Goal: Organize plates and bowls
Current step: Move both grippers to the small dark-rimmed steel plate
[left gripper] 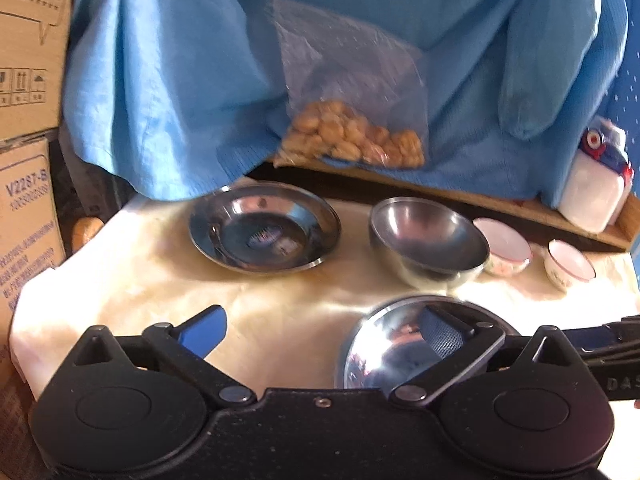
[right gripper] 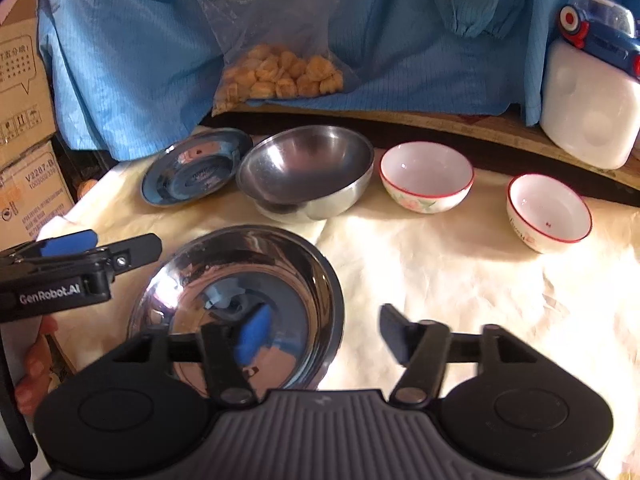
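Both grippers, left [left gripper: 320, 332] and right [right gripper: 324, 332], gape empty (near plate [right gripper: 240, 304] free), so regrip its rim squarely.

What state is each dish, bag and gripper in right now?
near steel plate: upright, empty, on the cloth, not gripped
far steel plate: empty, rim leaning on the steel bowl
steel bowl: upright, empty
left china bowl: upright, empty
right china bowl: upright, empty
snack bag: partly filled
left gripper: open
right gripper: open, straddling the near plate's rim
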Demonstrator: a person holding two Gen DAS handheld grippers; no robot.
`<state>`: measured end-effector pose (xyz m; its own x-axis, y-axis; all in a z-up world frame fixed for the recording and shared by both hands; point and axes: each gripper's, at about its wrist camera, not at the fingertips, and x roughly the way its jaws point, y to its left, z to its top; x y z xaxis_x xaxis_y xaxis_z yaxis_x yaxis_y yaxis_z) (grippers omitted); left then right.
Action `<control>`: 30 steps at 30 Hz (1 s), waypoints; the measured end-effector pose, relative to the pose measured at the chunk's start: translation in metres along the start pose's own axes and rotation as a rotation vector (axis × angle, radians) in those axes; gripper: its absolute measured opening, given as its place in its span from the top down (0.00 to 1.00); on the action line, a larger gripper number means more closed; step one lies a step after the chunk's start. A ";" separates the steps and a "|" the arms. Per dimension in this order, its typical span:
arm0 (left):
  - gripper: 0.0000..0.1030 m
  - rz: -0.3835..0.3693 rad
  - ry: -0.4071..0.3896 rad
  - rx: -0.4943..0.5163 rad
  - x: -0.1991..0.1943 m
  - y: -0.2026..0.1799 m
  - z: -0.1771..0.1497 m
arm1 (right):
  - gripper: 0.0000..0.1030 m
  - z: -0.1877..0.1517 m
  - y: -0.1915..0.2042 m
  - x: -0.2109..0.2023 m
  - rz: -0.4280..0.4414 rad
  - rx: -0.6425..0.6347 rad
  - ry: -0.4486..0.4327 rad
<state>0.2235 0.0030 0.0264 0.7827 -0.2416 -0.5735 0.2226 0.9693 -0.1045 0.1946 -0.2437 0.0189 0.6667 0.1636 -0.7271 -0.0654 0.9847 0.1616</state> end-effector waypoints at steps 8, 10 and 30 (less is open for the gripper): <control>0.01 0.031 0.075 -0.068 0.013 0.027 0.004 | 0.02 0.008 -0.004 -0.010 0.017 0.003 -0.055; 0.01 0.062 0.101 -0.100 0.018 0.037 0.005 | 0.00 0.009 -0.003 -0.012 0.015 -0.006 -0.072; 0.01 0.138 0.157 -0.088 0.029 0.074 0.021 | 0.00 0.038 0.029 -0.011 0.078 -0.189 -0.178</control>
<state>0.2749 0.0673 0.0198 0.7009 -0.1025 -0.7058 0.0627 0.9946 -0.0823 0.2139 -0.2188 0.0568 0.7730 0.2426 -0.5863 -0.2479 0.9660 0.0729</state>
